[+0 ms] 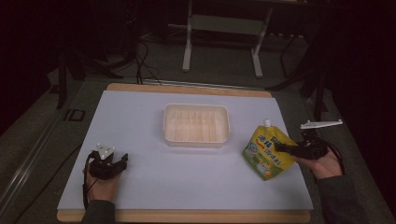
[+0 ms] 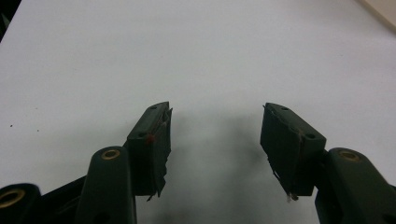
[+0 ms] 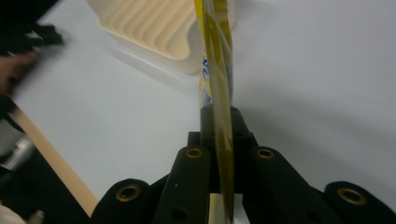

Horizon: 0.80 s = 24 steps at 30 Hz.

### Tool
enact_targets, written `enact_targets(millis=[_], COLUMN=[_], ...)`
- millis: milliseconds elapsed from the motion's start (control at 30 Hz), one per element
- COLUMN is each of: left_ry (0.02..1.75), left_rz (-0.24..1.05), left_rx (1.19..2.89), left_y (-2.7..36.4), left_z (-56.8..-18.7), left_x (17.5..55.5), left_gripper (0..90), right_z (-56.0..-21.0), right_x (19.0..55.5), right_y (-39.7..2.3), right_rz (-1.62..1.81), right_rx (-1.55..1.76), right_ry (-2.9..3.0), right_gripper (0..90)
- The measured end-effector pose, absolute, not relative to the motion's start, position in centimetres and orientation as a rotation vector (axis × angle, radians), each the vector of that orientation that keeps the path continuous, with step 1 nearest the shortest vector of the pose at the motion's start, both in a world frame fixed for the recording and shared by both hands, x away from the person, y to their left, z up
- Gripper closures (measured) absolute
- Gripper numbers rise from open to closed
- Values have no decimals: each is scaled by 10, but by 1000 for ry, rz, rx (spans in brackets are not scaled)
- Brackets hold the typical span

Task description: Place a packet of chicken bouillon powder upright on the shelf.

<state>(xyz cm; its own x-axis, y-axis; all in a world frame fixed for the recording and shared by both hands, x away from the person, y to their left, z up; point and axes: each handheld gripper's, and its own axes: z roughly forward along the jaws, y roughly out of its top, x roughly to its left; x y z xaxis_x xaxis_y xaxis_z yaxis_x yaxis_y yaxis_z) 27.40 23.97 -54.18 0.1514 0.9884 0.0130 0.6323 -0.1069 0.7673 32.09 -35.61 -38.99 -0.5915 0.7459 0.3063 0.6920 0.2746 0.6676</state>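
A yellow spouted pouch (image 1: 266,151) with a white cap stands tilted at the right of the white sheet. My right gripper (image 1: 281,148) comes in from the right and is shut on the pouch's edge. In the right gripper view the thin yellow pouch (image 3: 219,88) runs edge-on between the two black jaws, which pinch it. A cream ribbed tray (image 1: 196,107) sits at the middle of the sheet, seen behind the pouch as the tray (image 3: 154,32). My left gripper (image 1: 122,163) rests at the front left, open, with bare sheet between its pads (image 2: 154,140).
The white sheet (image 1: 140,121) covers a wooden board whose edge shows front and back. A hand and the other gripper (image 3: 21,51) appear at the left of the right gripper view. Dark floor, cables and a table frame (image 1: 224,28) lie beyond.
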Motion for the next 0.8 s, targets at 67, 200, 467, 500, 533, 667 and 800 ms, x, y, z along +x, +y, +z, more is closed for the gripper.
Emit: enact_targets(millis=[67, 200, 467, 500, 533, 667, 800], left_ry=[1547, 1547, 1549, 1549, 1549, 1548, 1548], left_rz=[738, 738, 744, 745, 745, 746, 745], left_rx=[1812, 1806, 1802, 1801, 1801, 1800, 1797], left_y=[240, 240, 240, 240, 240, 240, 240], left_z=[-542, -542, -542, -542, -542, -541, -541], left_x=[274, 274, 273, 273, 273, 273, 273], left_gripper=[425, 425, 425, 425, 425, 425, 425], right_z=[-392, -396, -402, -402, -402, -403, -402], right_x=[321, 321, 321, 321, 321, 321, 321], right_y=[-356, -355, -352, -351, -351, -346, -341], right_rz=[1266, 1349, 1522, 1547, 1547, 1611, 1668], right_rx=[1395, 1416, 1456, 1459, 1459, 1459, 1456], right_ry=[2437, 2417, 2347, 2339, 2339, 2313, 2291], right_gripper=[899, 899, 900, 900, 900, 900, 900])
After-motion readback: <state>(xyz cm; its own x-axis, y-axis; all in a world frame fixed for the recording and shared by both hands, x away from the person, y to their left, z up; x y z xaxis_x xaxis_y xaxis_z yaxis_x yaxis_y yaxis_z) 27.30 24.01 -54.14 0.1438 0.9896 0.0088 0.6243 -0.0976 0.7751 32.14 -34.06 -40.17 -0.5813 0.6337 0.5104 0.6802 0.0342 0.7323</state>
